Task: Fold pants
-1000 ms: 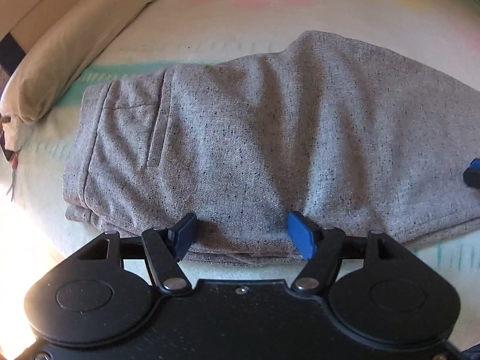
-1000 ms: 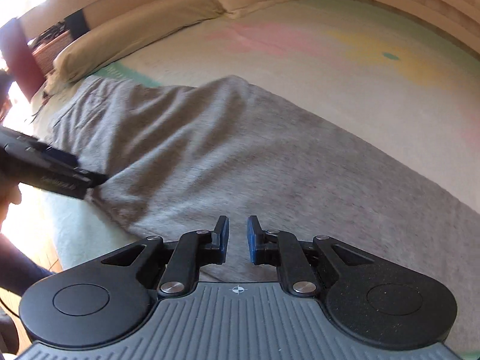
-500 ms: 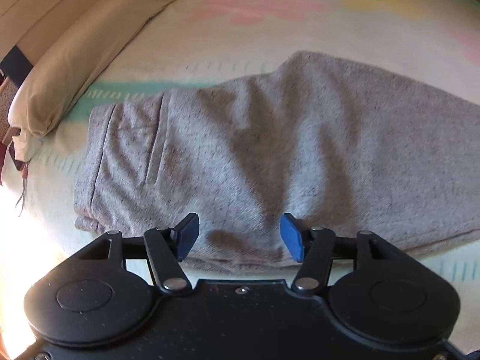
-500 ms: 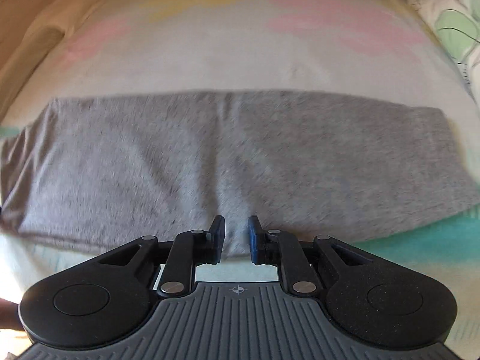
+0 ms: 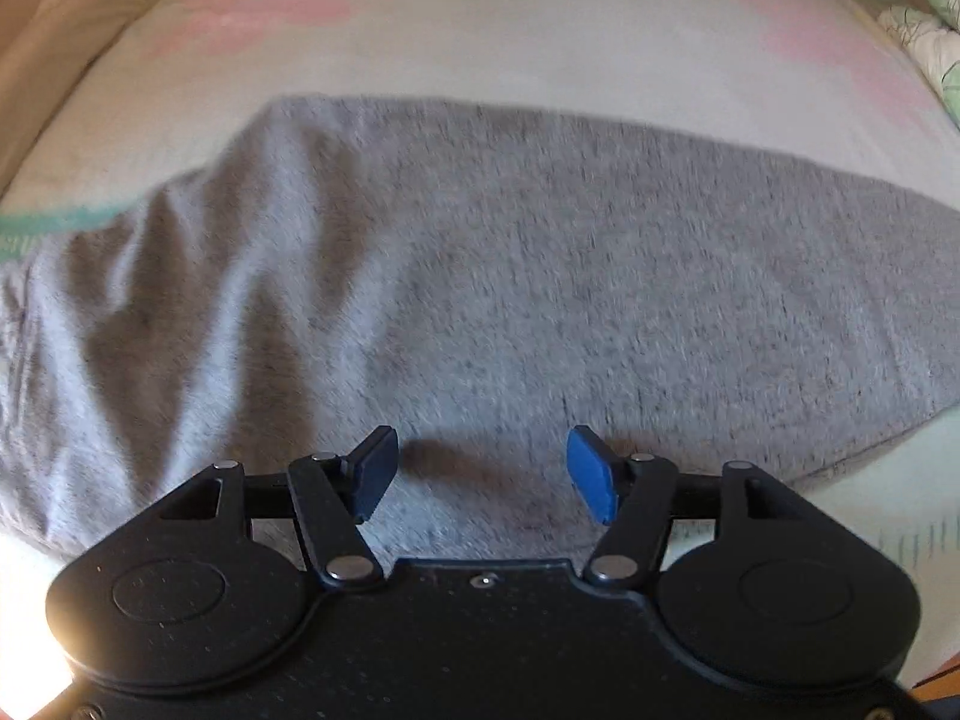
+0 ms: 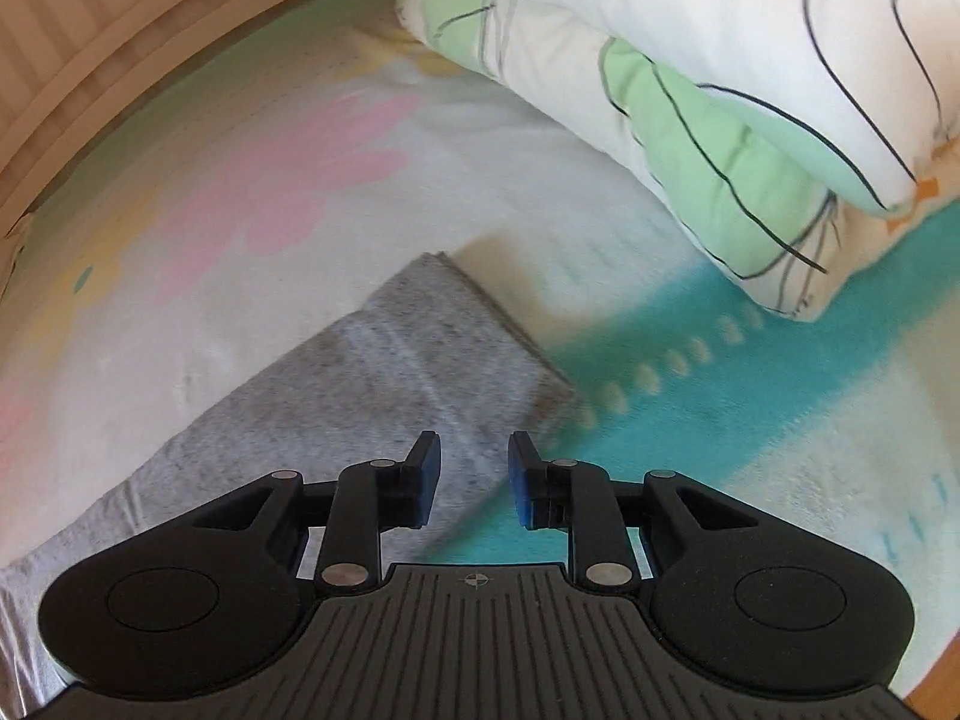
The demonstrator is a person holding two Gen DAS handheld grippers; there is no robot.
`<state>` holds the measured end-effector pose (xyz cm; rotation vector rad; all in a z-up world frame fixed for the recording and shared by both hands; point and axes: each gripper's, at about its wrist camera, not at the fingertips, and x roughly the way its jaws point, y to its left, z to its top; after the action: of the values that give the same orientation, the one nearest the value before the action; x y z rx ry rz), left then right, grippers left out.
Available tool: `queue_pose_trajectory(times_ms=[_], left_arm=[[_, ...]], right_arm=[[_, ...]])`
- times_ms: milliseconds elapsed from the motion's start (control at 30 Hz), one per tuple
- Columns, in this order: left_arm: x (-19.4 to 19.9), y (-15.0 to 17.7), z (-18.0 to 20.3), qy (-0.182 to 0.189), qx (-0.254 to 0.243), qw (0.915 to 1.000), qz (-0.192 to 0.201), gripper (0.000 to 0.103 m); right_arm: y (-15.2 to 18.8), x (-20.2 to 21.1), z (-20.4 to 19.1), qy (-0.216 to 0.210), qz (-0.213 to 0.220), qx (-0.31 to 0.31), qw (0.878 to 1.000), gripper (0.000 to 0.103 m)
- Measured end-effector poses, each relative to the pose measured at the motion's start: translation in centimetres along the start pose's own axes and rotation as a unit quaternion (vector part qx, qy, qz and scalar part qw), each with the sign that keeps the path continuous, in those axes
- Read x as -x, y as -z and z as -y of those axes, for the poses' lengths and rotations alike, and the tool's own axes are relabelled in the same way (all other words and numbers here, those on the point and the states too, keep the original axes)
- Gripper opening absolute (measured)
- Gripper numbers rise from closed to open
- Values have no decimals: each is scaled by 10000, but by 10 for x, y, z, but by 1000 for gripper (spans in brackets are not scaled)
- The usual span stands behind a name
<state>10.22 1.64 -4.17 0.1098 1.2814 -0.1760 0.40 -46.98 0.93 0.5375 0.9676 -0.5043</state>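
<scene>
Across the bedsheet [image 5: 480, 42], grey pants [image 5: 510, 276] stretch lengthwise left to right.

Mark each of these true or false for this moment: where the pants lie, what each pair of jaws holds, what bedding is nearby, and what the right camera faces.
1. The speckled grey knit pants lie spread on the pastel-printed bed sheet. True.
2. The left gripper clamps a fold of fabric. False: its jaws stand wide apart over the pants and are opening, with nothing pinched.
3. The right gripper holds nothing. True: its jaws are opening above the pants' corner.
4. A folded white quilt with green leaf print lies beyond the pants' end. True.
5. The right wrist view shows the waistband pocket. False: it shows a plain, squared end of the pants.
</scene>
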Motion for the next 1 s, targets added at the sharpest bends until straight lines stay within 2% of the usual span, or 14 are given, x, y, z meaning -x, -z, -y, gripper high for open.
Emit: queue_pose_trajectory(times_ms=[67,167,300,367,533,600,633,667,733,833,900,1000], left_arm=[[-3,3,8,-174,1,9998,115,74],[-4,3,18,-337,-135,9992,190,74],[-1,5,20,-374,-80,9990,224,74],[-2,6,20,-378,-104,9989,240,74],[-4,3,22,-387,-174,9987,275,73],[-4,1,25,-393,-252,9983,337,70],[-2,0,28,-421,-313,9978,399,70],[2,-1,32,-443,-363,9972,473,69],[9,-2,36,-412,-463,9958,670,69],[19,-8,49,-321,-693,9924,962,69],[24,-19,59,-127,-781,9919,994,69],[23,-41,85,52,-765,9921,994,69]], right_arm=[[0,-5,11,-126,-2,-181,9998,29],[0,-10,21,-368,28,-538,9979,38],[-4,-31,26,-339,9,-742,9967,42],[-5,-42,25,-400,-78,-755,9963,43],[-6,-49,11,-431,33,-346,9985,47],[-6,-45,11,-504,81,-254,9984,43],[-7,-46,10,-560,71,-215,9982,27],[-7,-45,10,-621,71,-225,9978,17],[-8,-39,7,-605,130,-160,9980,14],[-10,-25,-13,-418,280,516,9974,13],[-10,-17,-25,-339,307,812,9956,13],[-11,-11,-32,-467,387,944,9937,13]])
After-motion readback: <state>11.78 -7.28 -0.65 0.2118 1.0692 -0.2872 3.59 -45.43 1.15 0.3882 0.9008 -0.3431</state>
